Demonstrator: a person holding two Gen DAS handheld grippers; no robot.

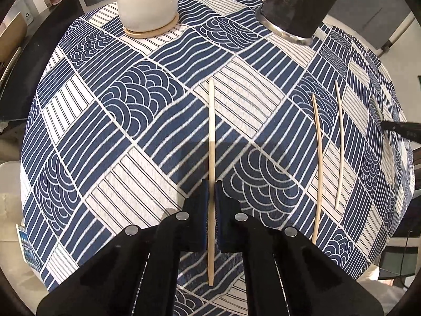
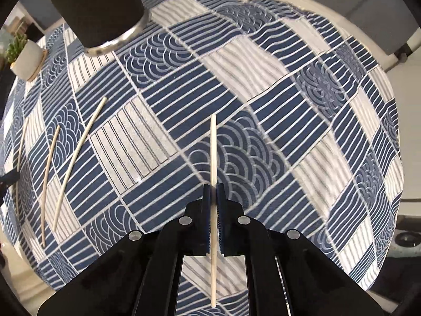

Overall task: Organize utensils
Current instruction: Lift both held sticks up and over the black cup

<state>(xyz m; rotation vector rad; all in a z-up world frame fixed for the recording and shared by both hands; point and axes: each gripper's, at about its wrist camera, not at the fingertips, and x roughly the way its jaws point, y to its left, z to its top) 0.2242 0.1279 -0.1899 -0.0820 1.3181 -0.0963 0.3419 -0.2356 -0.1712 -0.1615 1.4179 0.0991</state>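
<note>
Left fingers point(image 1: 202, 205) pinch 1 chopstick point(image 1: 211, 131); right gripper point(image 2: 213, 187) pinches another point(image 2: 213, 142). 2 chopsticks point(image 1: 318, 144) lie at 3 o'clock, holder point(image 1: 300, 2) at 1.

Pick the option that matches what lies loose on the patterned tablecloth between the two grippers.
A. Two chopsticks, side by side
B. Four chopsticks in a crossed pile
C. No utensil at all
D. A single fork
A: two chopsticks lie side by side on the tablecloth, while the left gripper and the right gripper each clamp another chopstick.
</note>
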